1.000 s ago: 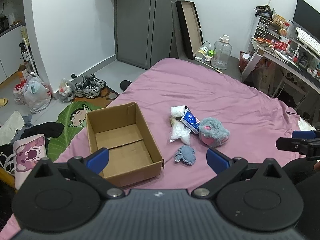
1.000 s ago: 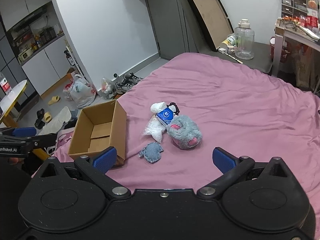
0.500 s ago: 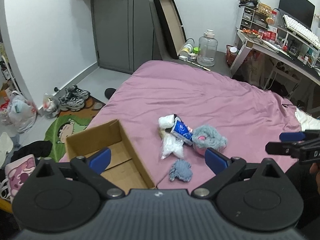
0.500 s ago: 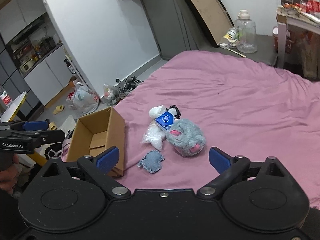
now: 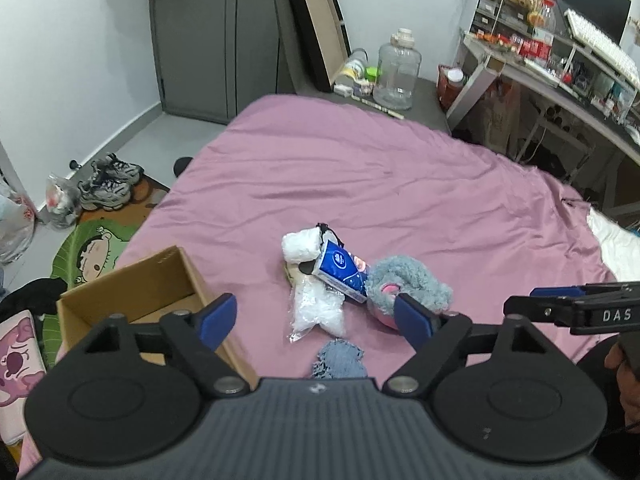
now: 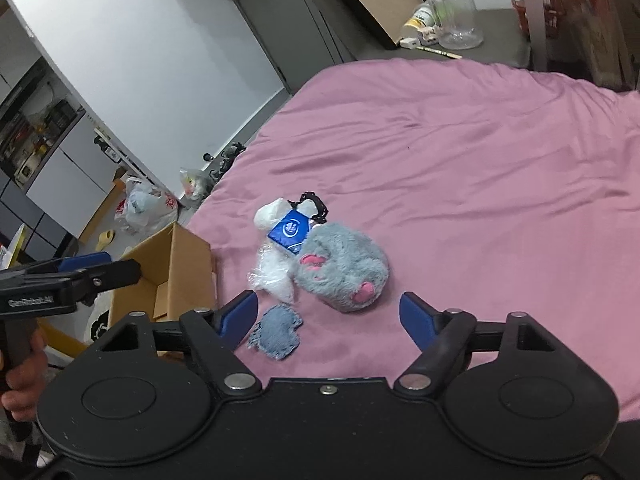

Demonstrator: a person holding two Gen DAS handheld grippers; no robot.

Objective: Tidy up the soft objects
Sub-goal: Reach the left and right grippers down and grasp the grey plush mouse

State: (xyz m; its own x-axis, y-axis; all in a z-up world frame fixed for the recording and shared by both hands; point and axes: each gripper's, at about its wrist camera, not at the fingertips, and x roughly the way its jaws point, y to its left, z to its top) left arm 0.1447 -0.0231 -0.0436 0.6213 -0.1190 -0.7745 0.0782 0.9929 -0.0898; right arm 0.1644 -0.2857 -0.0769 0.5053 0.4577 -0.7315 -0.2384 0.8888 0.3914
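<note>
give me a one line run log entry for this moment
phase: approach | left gripper: open, empty | right gripper: open, empty | pile: plush, blue cloth, tissue pack on bed | box: empty

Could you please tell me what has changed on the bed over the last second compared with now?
Only the grippers moved. The left gripper swung right, away from the cardboard box, toward the pile, and the right gripper closed in on the grey plush slipper. Both stayed open and took hold of nothing. The slipper, blue tissue pack, white bag and small blue cloth lie as before; the box looks empty.
</note>
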